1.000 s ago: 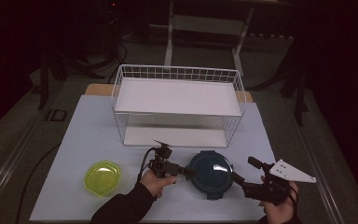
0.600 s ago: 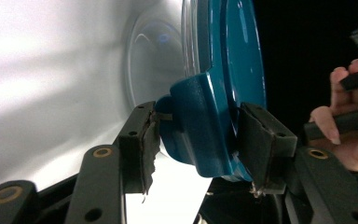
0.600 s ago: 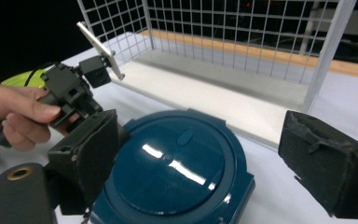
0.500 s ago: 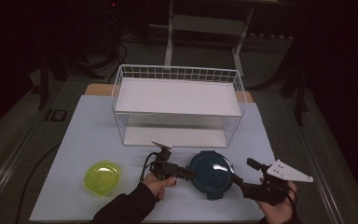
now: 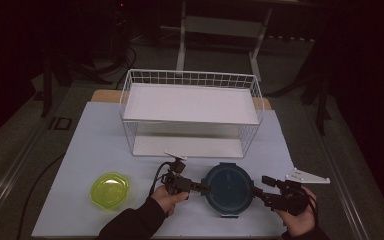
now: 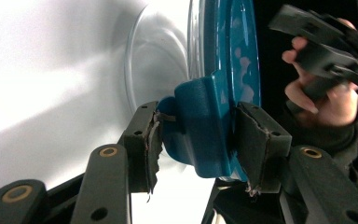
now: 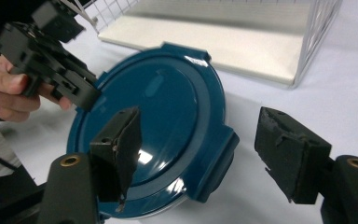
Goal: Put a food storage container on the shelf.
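1. Dark room all round; the pale blue table (image 5: 95, 145) carries a white wire rack (image 5: 190, 105) at twelve o'clock, a yellow-green lid (image 5: 109, 190) at eight o'clock, and the round container with the teal lid (image 5: 228, 187) near the front edge at about five o'clock.
2. My left gripper (image 5: 203, 188) sits at the container's nine o'clock side. In the left gripper view its jaws have just been closing, and they now bracket the teal latch tab (image 6: 205, 126) at a middling width; the pads look to be touching it or just short of it, so I count this as a light grip at most.
3. My right gripper (image 5: 261, 187) comes in from three o'clock. Its jaws have just been narrowing but stand fairly wide with nothing between them; the second latch tab (image 7: 219, 158) lies just below and between the pads.
4. I judge the step to be unlatching the lid. I would steady the left side without squeezing harder, so the container does not tip.
5. I would lower the right jaws until both pads straddle the tab, then close squarely.
6. I would lift both tabs evenly; a one-sided pull could slide the container toward the table edge.
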The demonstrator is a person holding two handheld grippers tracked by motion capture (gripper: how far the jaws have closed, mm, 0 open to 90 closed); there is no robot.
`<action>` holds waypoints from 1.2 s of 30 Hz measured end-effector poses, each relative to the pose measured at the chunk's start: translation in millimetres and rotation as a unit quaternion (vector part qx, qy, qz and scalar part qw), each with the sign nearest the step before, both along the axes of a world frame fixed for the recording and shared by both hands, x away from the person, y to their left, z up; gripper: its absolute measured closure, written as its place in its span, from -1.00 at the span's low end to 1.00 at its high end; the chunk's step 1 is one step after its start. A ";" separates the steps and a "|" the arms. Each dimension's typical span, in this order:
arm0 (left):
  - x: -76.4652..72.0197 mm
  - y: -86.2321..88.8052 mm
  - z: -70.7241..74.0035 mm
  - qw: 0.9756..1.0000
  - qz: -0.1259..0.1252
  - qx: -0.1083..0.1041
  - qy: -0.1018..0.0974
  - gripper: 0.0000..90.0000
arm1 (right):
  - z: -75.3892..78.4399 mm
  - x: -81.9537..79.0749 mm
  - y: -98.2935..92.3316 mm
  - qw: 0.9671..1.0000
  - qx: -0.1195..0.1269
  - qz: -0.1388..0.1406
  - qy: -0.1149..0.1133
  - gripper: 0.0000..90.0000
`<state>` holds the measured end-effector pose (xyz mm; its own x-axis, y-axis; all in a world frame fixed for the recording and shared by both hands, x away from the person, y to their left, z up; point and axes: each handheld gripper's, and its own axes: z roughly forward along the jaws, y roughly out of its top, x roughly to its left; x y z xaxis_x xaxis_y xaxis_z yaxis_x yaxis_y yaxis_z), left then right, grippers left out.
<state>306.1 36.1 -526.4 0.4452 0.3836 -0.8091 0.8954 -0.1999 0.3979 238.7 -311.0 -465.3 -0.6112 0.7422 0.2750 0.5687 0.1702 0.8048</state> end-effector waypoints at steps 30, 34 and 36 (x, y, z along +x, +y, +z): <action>-11.6 4.5 3.5 0.996 -0.053 -0.007 -0.071 0.21 | -26.9 14.5 -15.7 0.985 0.080 0.058 0.142 0.19; -12.5 5.2 2.0 0.996 -0.051 -0.012 -0.072 0.22 | -29.4 16.3 -14.8 0.981 0.089 0.070 0.157 0.18; -12.3 5.9 1.1 0.996 -0.050 -0.013 -0.070 0.22 | -31.0 16.7 -15.8 0.979 0.094 0.074 0.165 0.19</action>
<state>293.8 42.0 -525.3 0.5899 0.3116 -0.7449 0.8064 -0.2735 0.5242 255.5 -326.8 -496.3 -0.5635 0.5686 0.5993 0.7832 0.1369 0.6065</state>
